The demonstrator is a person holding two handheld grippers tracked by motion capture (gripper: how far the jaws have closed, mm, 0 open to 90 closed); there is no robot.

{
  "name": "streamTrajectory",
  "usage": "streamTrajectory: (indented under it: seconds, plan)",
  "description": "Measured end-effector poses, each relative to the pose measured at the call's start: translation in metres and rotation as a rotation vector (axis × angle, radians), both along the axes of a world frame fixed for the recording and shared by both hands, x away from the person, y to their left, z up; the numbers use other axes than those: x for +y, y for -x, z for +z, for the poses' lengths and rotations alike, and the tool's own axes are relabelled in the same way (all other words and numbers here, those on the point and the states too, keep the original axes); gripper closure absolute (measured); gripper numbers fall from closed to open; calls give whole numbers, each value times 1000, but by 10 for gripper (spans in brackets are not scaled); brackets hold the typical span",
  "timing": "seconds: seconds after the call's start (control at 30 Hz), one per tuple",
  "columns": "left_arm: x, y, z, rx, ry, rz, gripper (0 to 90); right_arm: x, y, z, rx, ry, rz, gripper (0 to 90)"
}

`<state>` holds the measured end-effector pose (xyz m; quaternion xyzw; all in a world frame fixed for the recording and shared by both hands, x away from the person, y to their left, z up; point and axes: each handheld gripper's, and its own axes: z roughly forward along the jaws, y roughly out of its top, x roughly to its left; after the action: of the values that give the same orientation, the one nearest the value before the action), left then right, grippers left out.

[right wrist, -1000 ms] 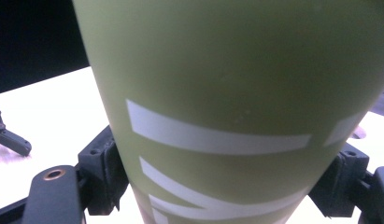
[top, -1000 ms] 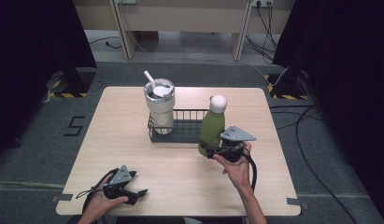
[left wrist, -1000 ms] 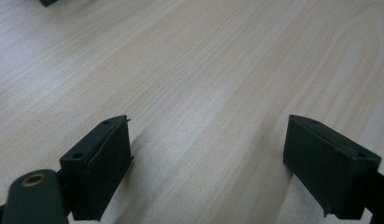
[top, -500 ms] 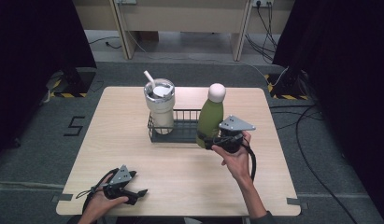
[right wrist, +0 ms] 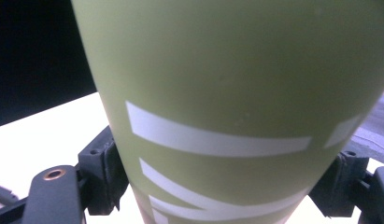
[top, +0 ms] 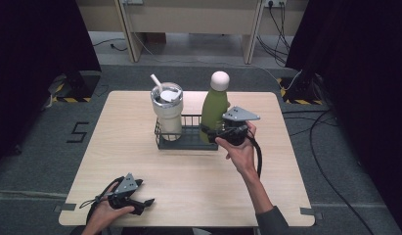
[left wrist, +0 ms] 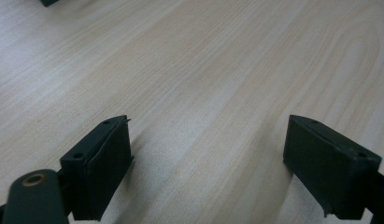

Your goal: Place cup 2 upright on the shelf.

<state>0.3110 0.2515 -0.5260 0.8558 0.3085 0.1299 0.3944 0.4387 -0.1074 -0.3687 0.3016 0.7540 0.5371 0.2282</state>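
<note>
The green bottle (top: 214,108) hangs upright over the right end of the wire rack (top: 188,138), beside the tumbler (top: 167,110), because our right gripper (top: 213,134) clamps its lower body, while our left gripper (top: 142,204) rests open near us.

Light wooden table (top: 140,147) on grey carpet (top: 37,147), black curtains (top: 355,58) beside.

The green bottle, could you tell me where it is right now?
In the high view the green bottle is clamped in the right tool, at the wire basket's right end, beside the tumbler.

Even overhead light — dark surroundings.
</note>
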Motion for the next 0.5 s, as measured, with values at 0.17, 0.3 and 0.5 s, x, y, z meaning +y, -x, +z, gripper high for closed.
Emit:
streamTrajectory:
  seconds: [0.17, 0.3, 0.5]
  plan:
    - [0, 0, 0, -3, -2, 1, 144, 5, -14, 5, 3, 2, -12, 208]
    - [0, 0, 0, -3, -2, 1, 144, 9, -26, 6, 11, -9, -21, 208]
    - [0, 0, 0, -1, -4, -1, 144, 16, -39, 2, 23, 3, -31, 208]
